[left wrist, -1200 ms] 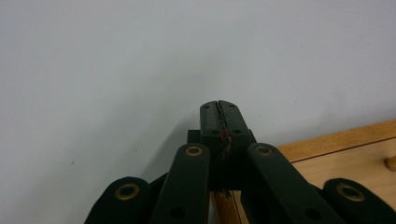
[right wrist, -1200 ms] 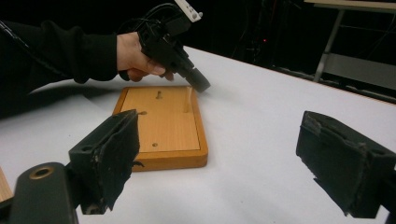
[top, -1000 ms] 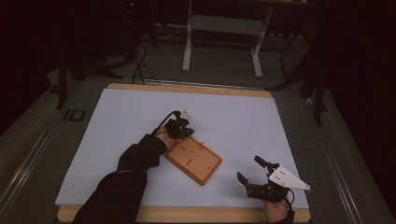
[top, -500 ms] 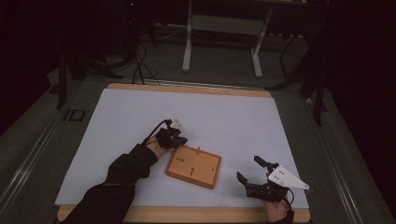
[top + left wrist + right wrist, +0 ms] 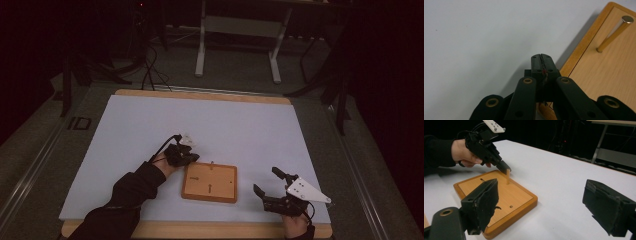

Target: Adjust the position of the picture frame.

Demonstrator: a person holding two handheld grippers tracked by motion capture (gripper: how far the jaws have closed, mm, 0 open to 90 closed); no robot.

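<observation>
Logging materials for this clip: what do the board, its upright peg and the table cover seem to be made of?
The board looks like light wood with a smooth finish: faint grain, darker raised rim. The upright peg looks like a matching wooden dowel, though its end glints metallic in the left gripper view. The table cover is matte, pale and featureless, perhaps paper or laminate.

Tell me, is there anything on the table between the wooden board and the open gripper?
No. In the high view, only bare white table lies between the wooden board and the right gripper.

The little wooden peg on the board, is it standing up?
Standing: the thin wooden peg rises upright from the square wooden board.
</observation>
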